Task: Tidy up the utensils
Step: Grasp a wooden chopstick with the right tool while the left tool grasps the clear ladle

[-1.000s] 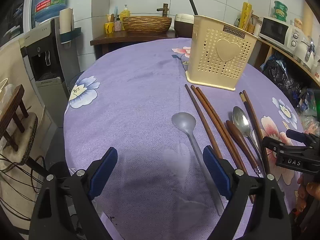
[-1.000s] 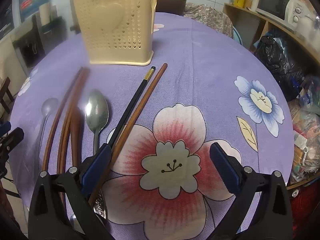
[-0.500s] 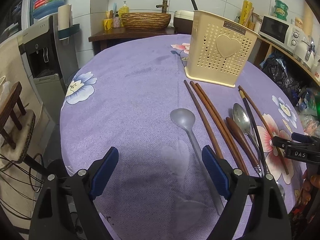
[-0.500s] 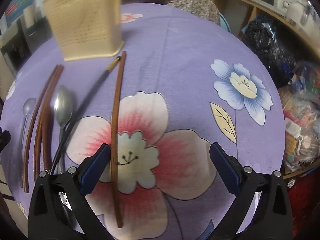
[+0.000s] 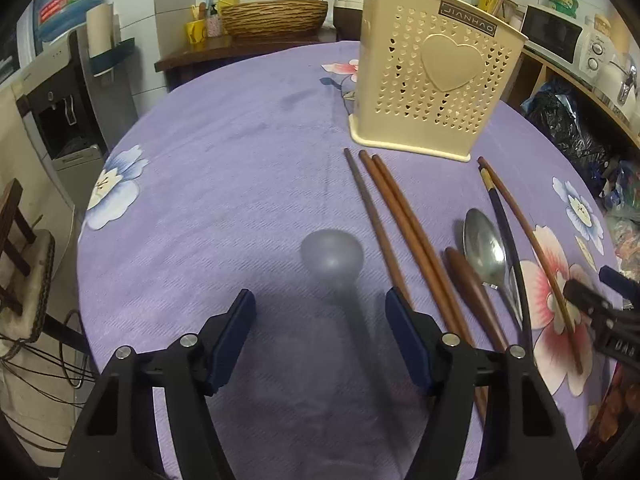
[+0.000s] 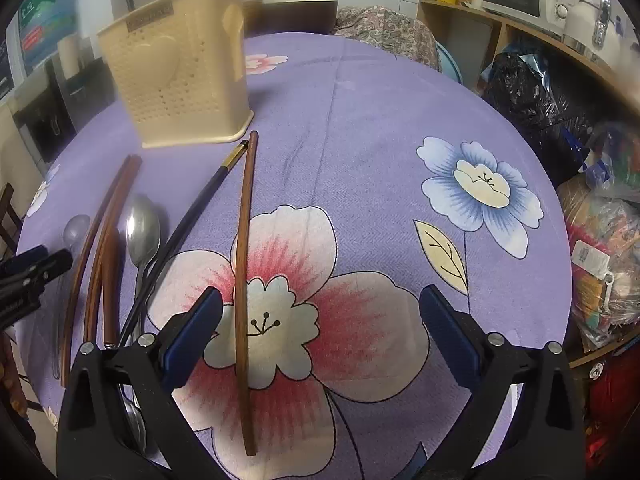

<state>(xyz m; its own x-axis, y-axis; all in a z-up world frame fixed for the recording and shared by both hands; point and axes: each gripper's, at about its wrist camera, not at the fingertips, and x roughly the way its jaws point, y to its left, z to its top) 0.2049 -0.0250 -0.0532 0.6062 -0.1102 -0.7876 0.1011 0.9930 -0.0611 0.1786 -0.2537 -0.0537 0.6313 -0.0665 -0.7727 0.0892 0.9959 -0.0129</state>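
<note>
While the jaws narrow: nothing is pinched yet.
Grey plastic spoon [image 5: 333, 258]: flat on the cloth, its handle running back between the left gripper [image 5: 318, 338] pads, touching neither.
Left jaws: closing, a clear gap on both sides of the handle.
Brown chopstick [image 6: 244, 280]: lies lengthwise between the right gripper [image 6: 320, 334] pads, just beside the left-hand pad.
Right jaws: spread wide, gripping nothing.
Metal spoon [image 6: 142, 236]: outside the right jaws, to their left, beside a black chopstick [image 6: 188, 228].
Cream holder [image 5: 434, 68]: upright, well beyond both jaws.
Tablecloth [image 5: 224, 152]: purple, flowered.
</note>
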